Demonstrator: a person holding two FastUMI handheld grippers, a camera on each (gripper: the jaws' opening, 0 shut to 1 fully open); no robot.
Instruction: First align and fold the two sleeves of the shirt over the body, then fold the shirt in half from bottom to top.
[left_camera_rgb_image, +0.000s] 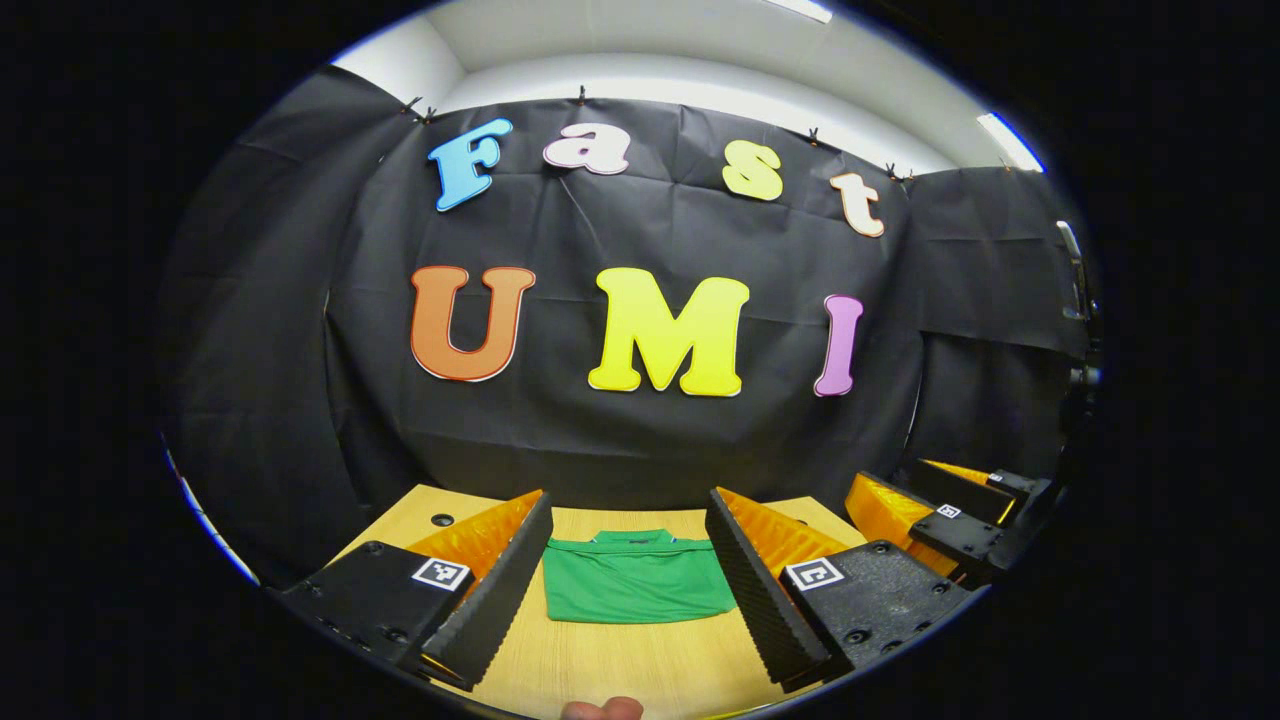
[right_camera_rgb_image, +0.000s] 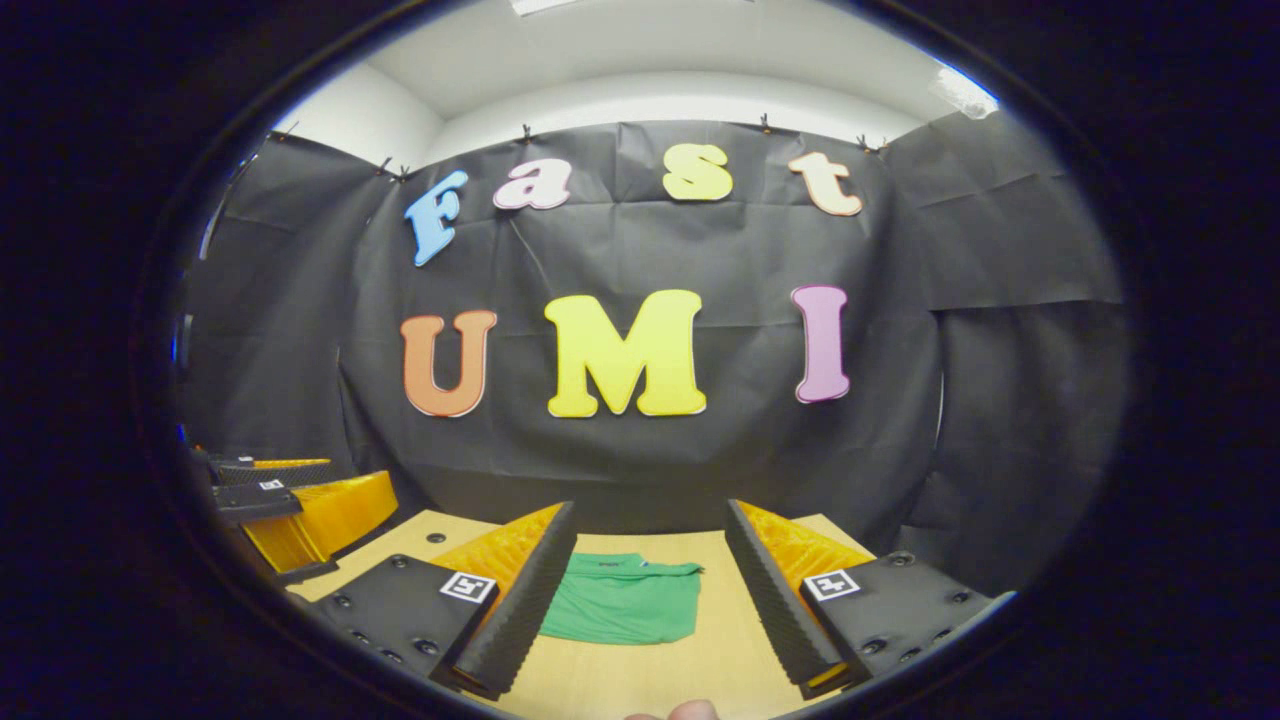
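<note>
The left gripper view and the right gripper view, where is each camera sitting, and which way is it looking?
Left gripper view: rides on the left gripper, looking forward over the light wooden table at the folded green shirt; a fingertip and the other gripper show.
Right gripper view: rides on the right gripper, facing the same way; a fingertip shows.
Shared: shirt, table, black cloth wall.
</note>
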